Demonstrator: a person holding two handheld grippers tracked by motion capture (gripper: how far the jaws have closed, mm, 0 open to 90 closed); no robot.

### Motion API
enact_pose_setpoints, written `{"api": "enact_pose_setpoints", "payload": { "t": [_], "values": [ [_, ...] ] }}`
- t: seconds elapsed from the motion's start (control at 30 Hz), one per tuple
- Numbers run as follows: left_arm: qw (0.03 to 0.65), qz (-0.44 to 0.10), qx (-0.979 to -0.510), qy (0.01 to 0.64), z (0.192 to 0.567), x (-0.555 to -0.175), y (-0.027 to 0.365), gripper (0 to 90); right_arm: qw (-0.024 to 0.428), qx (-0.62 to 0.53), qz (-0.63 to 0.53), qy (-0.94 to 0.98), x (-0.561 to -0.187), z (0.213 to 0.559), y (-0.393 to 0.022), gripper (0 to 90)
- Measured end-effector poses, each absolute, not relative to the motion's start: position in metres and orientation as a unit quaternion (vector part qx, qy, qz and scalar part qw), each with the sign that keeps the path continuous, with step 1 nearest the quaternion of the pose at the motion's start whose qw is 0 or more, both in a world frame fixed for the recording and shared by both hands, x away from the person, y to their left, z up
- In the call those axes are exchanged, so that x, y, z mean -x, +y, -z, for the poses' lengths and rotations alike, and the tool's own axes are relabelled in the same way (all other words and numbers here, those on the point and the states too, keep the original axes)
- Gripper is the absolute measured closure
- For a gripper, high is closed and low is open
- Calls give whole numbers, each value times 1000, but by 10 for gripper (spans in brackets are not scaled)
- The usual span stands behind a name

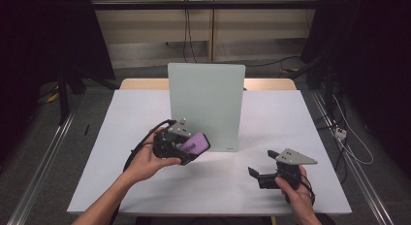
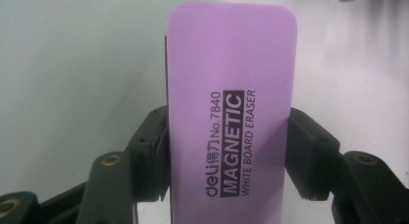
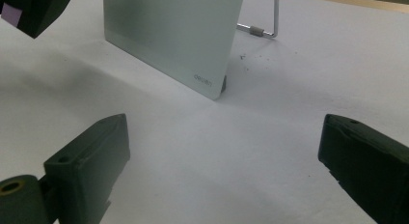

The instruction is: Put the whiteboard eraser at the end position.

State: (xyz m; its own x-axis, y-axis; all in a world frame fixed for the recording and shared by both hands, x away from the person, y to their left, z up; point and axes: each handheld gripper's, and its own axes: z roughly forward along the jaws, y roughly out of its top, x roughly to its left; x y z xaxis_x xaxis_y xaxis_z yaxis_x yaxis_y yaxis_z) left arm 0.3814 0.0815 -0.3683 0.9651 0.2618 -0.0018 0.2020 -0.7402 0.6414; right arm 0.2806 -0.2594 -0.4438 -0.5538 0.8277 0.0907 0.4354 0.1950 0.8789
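- Probably light and stiff: eraser (image 2: 231, 113), plastic-backed, smooth, apt to slip; best pinched across its long edges, as now.
- Lilac, flat, round-cornered; black print reading "MAGNETIC WHITE BOARD ERASER".
- Clamped between left gripper (image 1: 186, 146) jaws, lifted off table (image 1: 121, 137), just beside lower left of upright board (image 1: 206, 106).
- Right gripper (image 1: 264, 167) low over table, jaws wide apart, nothing between.

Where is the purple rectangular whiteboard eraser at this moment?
In the high view, the purple rectangular whiteboard eraser is left of centre, clamped in the left tool, just in front of the upright pale green board.
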Motion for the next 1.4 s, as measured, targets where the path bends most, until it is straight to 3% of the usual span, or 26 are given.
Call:
{"api": "enact_pose_setpoints", "payload": {
  "t": [0.47,1.27,1.4],
  "values": [
    [288,-20,-953,95,388,-370,56,408,204,-426,-475,742,-282,444,-260,38],
    [253,41,-964,71,417,-365,26,402,208,-426,-473,743,-281,444,-259,38],
    [241,30,-968,69,422,-363,21,403,207,-426,-473,743,-280,443,-259,38]
  ]
}}
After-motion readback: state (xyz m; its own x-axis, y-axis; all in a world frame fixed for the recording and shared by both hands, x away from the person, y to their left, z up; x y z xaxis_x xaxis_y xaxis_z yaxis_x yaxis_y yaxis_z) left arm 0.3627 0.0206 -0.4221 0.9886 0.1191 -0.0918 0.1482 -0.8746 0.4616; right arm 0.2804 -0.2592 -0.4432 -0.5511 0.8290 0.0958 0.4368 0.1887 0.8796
